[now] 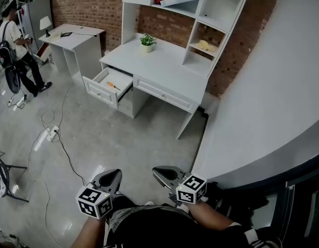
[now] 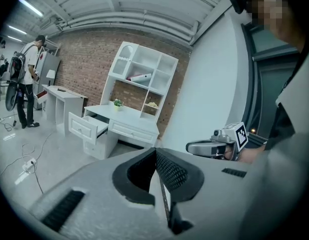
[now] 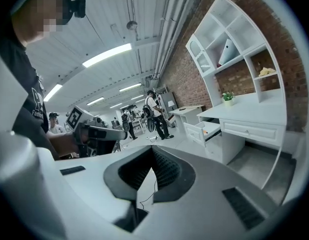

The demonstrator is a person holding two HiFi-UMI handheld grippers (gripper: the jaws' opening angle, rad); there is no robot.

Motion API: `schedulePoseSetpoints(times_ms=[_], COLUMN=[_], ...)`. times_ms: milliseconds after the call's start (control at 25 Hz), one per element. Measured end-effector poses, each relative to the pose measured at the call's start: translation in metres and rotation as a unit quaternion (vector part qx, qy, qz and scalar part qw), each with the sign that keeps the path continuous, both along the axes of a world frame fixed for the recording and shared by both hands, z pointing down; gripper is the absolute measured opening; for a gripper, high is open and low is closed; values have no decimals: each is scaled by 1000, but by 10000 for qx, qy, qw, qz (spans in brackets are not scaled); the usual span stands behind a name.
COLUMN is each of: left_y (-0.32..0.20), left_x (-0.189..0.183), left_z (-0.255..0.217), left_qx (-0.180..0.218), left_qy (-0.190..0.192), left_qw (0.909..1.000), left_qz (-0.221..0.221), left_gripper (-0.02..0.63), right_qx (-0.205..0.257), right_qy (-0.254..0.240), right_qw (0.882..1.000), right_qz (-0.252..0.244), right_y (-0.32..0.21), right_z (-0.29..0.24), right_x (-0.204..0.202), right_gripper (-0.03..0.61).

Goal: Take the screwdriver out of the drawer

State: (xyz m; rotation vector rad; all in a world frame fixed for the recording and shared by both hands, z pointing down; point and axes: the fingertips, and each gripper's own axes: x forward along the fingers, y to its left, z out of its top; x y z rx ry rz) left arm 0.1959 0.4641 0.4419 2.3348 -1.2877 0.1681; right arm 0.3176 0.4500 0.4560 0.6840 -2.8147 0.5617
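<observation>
A white desk (image 1: 164, 66) with a shelf unit stands across the room. Its left drawer (image 1: 109, 86) is pulled open, and an orange-handled screwdriver (image 1: 113, 86) lies inside it. Both grippers are far from the desk, held low near the person's body at the bottom of the head view. My left gripper (image 1: 110, 179) is shut and empty, as is my right gripper (image 1: 166, 173). In the left gripper view the left gripper (image 2: 155, 151) has its pads closed, with the open drawer (image 2: 85, 127) far ahead. The right gripper view shows the right gripper (image 3: 153, 150) closed and the drawer (image 3: 208, 132) in the distance.
A small potted plant (image 1: 147, 42) sits on the desk. A second white table (image 1: 77, 37) and a person with a backpack (image 1: 15, 40) are at the far left. Cables and a power strip (image 1: 52, 133) lie on the floor. A white curved wall (image 1: 273, 112) runs along the right.
</observation>
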Motion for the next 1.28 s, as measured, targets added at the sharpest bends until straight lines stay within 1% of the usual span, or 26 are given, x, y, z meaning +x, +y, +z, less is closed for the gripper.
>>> schedulePoseSetpoints(times_ms=[80,240,400,480,640,840,960,1120,1280], left_y=[-2,-7,-15,-22,-50,-97,-122,-142,-160], left_x=[1,-4,-17,-25,-35,-52,-70,-104,-130], left_z=[2,9,22,25,21,1,-7,4,5], left_qx=[-38,-131,-351,-381,-291,-43,38,-143,-166], left_qy=[-4,-3,-2,16,89,211,239,277,324], left_qw=[10000,9999,9994,9993,9995,9997,9996,9995,9993], left_qz=[16,26,13,-3,47,152,142,62,89], left_gripper=[17,17,17,17,17,17,17,17,17], right_qx=[-7,-75,-155,-134,-151,-154,-188,-148,-195], right_qy=[34,97,104,125,227,346,427,546,606], right_qw=[10000,9999,9998,9998,9995,9989,9987,9984,9979], right_qz=[-59,-7,71,41,138,259,197,45,132], right_y=[0,-9,-24,-31,-52,-89,-109,-125,-148], right_z=[2,10,15,14,13,6,4,1,3], right_x=[-4,-8,-19,-28,-37,-57,-79,-112,-133], right_gripper=[5,5,5,5,5,5,5,5,5])
